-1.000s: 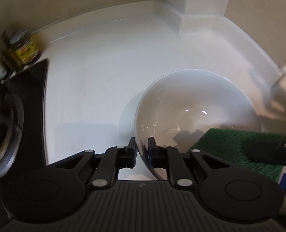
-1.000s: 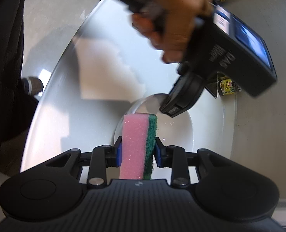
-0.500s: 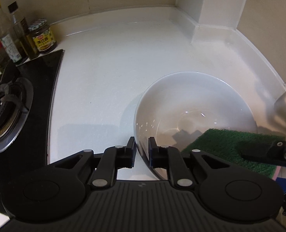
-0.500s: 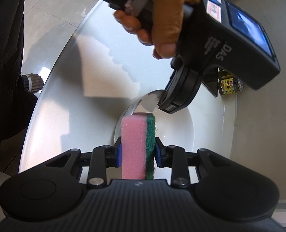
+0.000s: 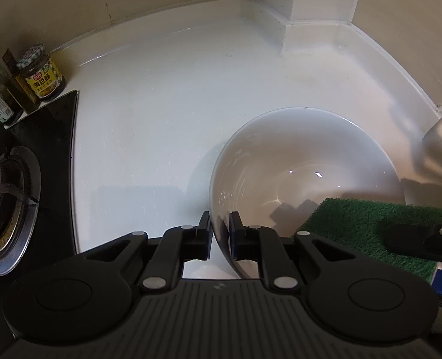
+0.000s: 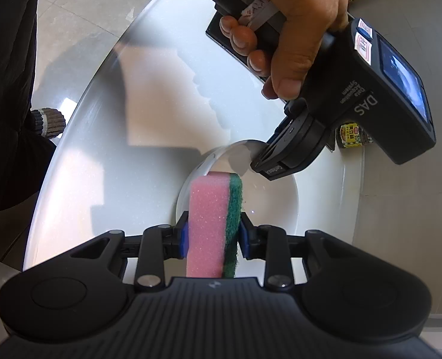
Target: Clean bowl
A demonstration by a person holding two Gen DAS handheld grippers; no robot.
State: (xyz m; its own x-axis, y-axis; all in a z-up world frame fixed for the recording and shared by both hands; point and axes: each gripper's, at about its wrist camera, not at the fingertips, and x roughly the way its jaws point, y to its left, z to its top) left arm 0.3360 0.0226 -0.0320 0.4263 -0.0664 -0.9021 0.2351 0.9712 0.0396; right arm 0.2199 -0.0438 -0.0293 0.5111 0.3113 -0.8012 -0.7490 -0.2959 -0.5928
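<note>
Jaws of your left gripper (image 5: 220,233) straddle the near rim of the bowl (image 5: 304,161) and are opening — one finger inside, one outside. Your right gripper (image 6: 212,236) clamps the pink-and-green sponge (image 6: 213,224) upright over the bowl, lower centre of frame, on the white counter (image 5: 161,119).

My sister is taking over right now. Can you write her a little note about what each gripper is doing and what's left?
Left gripper: straddles the bowl rim, jaws opening, grip loosening.
Right gripper: shut on the sponge, held upright over the bowl.
Bowl sits on the white counter, beside the stove.
Done: sponge picked up, bowl steadied.
Left: whether it has been scrubbed can't be told; wipe the inside if needed, then set the sponge down.
</note>
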